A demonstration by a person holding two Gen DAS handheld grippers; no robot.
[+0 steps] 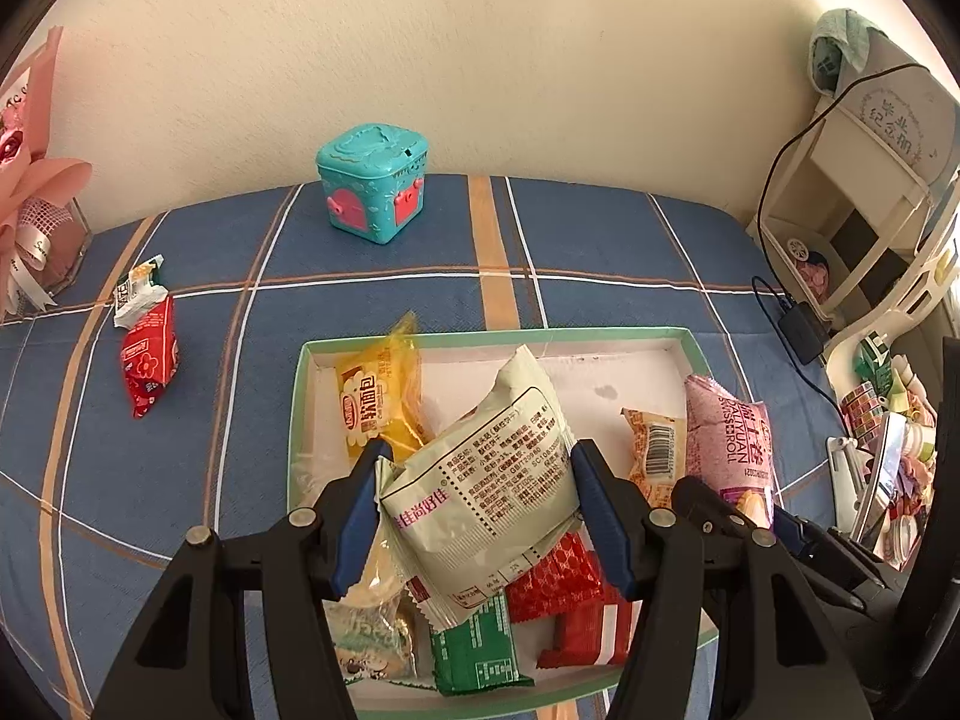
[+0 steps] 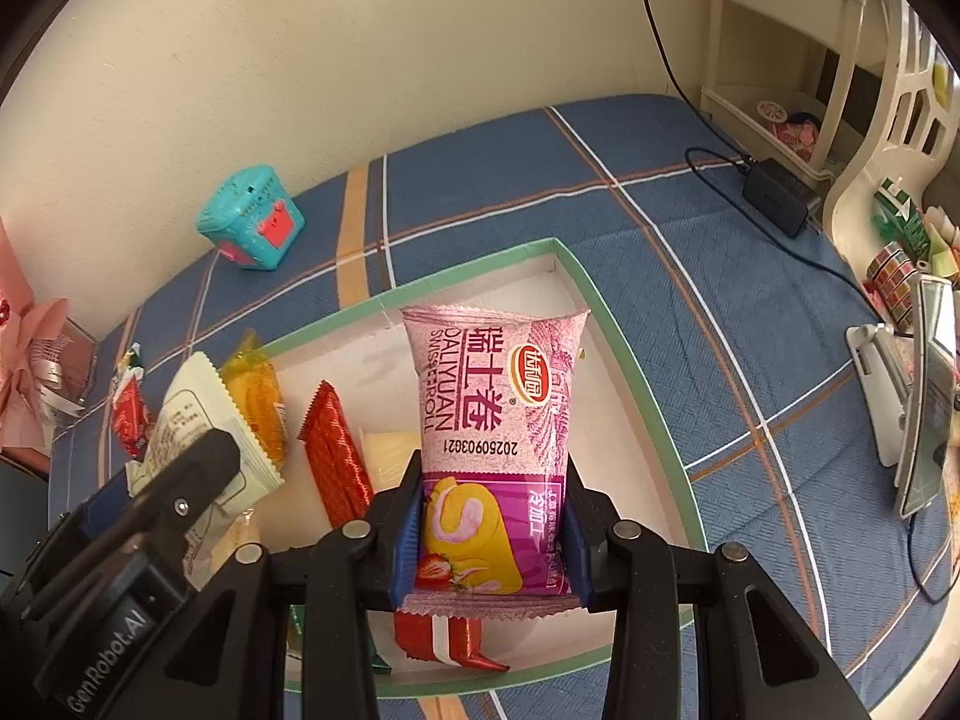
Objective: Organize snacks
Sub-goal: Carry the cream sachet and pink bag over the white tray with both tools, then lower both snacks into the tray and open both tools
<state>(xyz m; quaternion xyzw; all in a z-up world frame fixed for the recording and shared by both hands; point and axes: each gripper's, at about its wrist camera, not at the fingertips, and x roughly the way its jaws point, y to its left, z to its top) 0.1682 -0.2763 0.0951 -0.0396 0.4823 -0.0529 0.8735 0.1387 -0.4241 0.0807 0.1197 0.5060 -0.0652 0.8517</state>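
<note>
A green-rimmed white box lid point(image 1: 492, 337) lies on the blue plaid cloth and holds several snack packs. My left gripper point(image 1: 477, 477) is shut on a pale green snack pack point(image 1: 486, 480), held over the box. My right gripper point(image 2: 489, 507) is shut on a pink Swiss roll pack point(image 2: 489, 396), upright over the box point(image 2: 630, 360). The pink pack also shows in the left wrist view point(image 1: 729, 444). A yellow pack point(image 1: 375, 396), red packs point(image 1: 564, 576) and a green pack point(image 1: 474, 648) lie in the box. A red pack point(image 1: 147, 357) and a small white pack point(image 1: 138, 291) lie on the cloth at left.
A teal toy box point(image 1: 373, 180) stands at the back by the wall. A pink bouquet point(image 1: 30, 210) is at far left. A cream shelf point(image 1: 864, 210), black charger point(image 2: 777, 195) with cable, and a phone on a stand point(image 2: 924, 396) are at right.
</note>
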